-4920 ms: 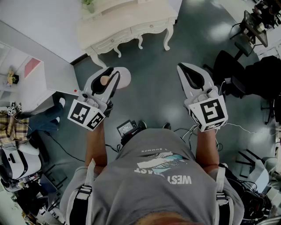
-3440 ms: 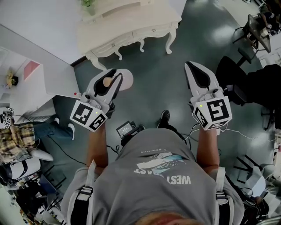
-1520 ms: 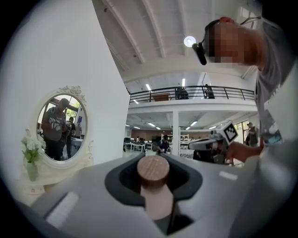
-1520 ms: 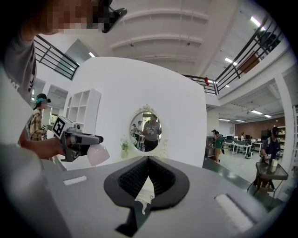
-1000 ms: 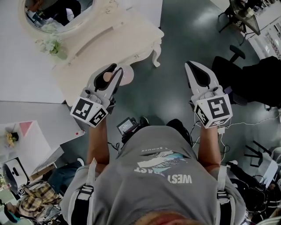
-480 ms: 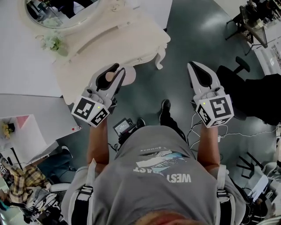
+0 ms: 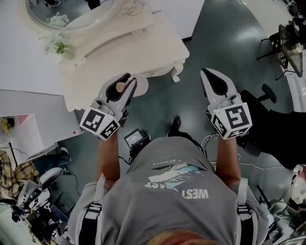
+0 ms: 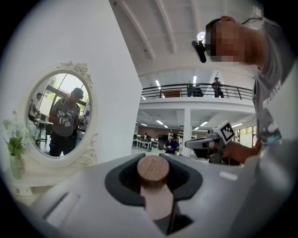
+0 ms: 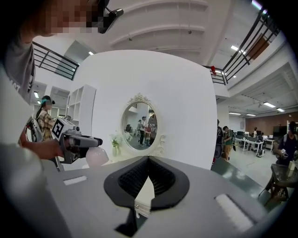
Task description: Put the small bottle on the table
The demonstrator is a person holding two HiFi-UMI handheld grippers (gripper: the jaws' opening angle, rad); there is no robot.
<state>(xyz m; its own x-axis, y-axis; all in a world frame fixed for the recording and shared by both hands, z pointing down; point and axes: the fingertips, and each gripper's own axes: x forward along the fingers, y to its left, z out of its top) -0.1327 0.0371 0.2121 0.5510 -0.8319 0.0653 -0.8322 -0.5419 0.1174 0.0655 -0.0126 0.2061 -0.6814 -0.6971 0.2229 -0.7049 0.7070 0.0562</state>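
The small bottle (image 7: 140, 86) has a round pink body and a wooden cap (image 8: 153, 171). My left gripper (image 7: 125, 84) is shut on its neck just under the cap. It hangs in the air just off the front edge of the cream dressing table (image 7: 119, 43). In the right gripper view the pink bottle (image 9: 97, 157) hangs below the left gripper's jaws. My right gripper (image 7: 208, 73) is held level over the floor to the right, shut and with nothing in it; the black pads meet at the tip (image 9: 148, 160).
An oval mirror (image 7: 71, 12) and a vase of white flowers (image 7: 57, 46) stand at the back of the table top. A white cabinet (image 7: 14, 129) is at the left. Black chairs (image 7: 267, 93) stand at the right. A small device (image 7: 136, 138) and cables lie on the floor.
The dressing table has come much closer and swung round under the left gripper as the person walked up. Both grippers keep their pose; the bottle stays gripped.
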